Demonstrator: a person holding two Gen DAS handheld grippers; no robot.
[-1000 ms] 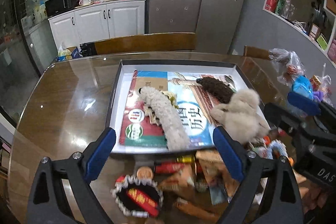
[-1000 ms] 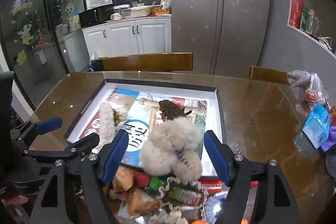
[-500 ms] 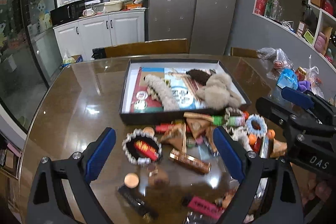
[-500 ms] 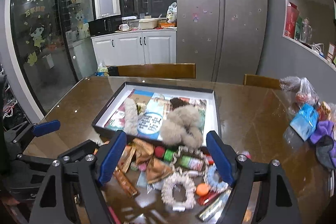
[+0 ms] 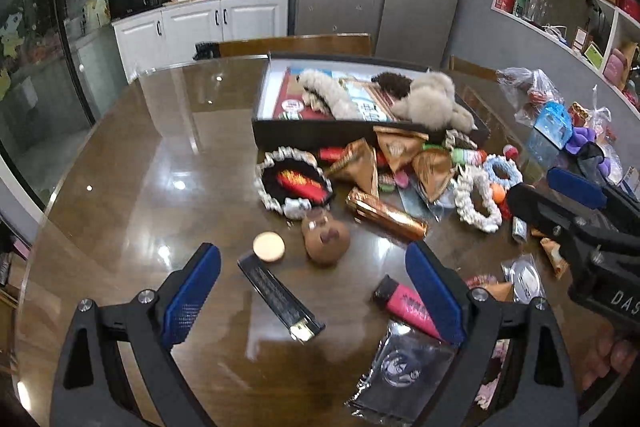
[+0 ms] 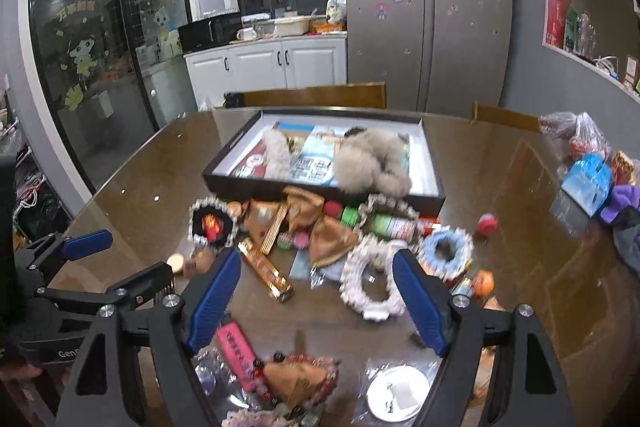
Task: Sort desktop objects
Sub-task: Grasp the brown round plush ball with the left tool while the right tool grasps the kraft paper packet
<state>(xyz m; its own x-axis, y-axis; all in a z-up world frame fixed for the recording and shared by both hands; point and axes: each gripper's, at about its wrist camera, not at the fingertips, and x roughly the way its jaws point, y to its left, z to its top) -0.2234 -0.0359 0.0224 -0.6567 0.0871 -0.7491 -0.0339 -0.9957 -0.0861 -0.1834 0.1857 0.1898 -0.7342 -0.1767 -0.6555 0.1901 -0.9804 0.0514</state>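
Observation:
A black tray (image 5: 360, 135) with white inside holds a booklet, a beige plush toy (image 5: 428, 99) and a fluffy white strip (image 5: 332, 95). In front of it, loose items lie on the brown table: a frilled black hair piece (image 5: 294, 181), a gold bar (image 5: 386, 213), a white scrunchie (image 6: 372, 279), a blue scrunchie (image 6: 444, 251), a pink tube (image 5: 406, 307) and a black pen box (image 5: 280, 297). My left gripper (image 5: 312, 255) hangs open above the near items, holding nothing. My right gripper (image 6: 316, 259) is open and empty too, over the pile.
Plastic bags (image 5: 528, 91), a blue packet (image 5: 554, 125) and purple cloth (image 5: 588, 139) crowd the table's right side. A round brown toy (image 5: 326, 235) and a beige compact (image 5: 269, 246) lie between the left fingers. Chair backs (image 6: 312, 95) stand behind the table.
Both grippers have drawn back from over the tray toward the near table edge. The tray now looks farther off and the loose pile fills the foreground. Both stay open and empty.

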